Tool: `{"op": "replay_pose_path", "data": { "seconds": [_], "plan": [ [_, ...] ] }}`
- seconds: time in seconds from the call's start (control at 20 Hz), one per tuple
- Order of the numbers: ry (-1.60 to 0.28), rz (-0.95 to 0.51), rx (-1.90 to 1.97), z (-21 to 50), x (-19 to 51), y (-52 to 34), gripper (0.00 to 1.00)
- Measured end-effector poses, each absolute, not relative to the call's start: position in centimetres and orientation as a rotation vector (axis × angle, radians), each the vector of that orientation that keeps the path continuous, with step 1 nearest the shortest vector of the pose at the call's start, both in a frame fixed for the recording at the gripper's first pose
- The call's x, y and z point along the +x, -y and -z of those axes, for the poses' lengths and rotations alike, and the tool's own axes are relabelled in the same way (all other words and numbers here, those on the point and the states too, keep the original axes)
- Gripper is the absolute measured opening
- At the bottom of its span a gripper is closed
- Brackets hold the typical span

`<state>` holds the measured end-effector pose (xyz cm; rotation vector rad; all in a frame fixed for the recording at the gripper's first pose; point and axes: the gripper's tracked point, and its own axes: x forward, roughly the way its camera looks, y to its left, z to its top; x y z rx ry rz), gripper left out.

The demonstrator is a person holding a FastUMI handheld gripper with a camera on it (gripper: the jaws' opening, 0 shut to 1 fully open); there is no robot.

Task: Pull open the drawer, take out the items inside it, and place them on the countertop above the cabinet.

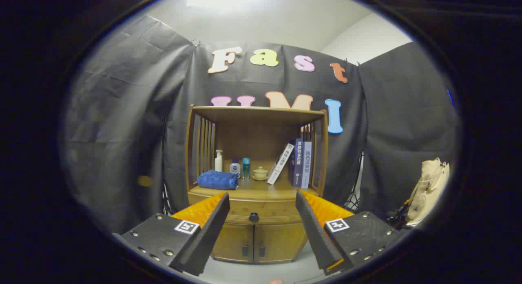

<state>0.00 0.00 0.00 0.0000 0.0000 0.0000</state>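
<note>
**Drawer shut, nothing started**

Drawer (253, 214) closed, its black knob (254, 217) centred ahead between the fingers, well beyond them. Gripper (263, 202) spread wide, empty. Countertop (261, 189) above already carries towel (217, 180), bottles, books. Pull, unloading, placing all remain.

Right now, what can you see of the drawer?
The drawer is a wide, shallow front of warm brown wood with one small dark round knob at its middle. It looks fully shut, sitting under the countertop and above two cabinet doors. The gripper is open; nothing touches the drawer.
</note>
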Motion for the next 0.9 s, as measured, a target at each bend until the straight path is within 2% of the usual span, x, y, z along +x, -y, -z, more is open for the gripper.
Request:
{"op": "replay_pose_path", "data": {
  "seconds": [0.6,0.9],
  "plan": [
    [0.045,0.021,-0.069,-1.2,-0.2,0.2,0.97],
    [0.019,-0.026,-0.030,0.1,0.4,-0.6,0.97]
  ]
}}
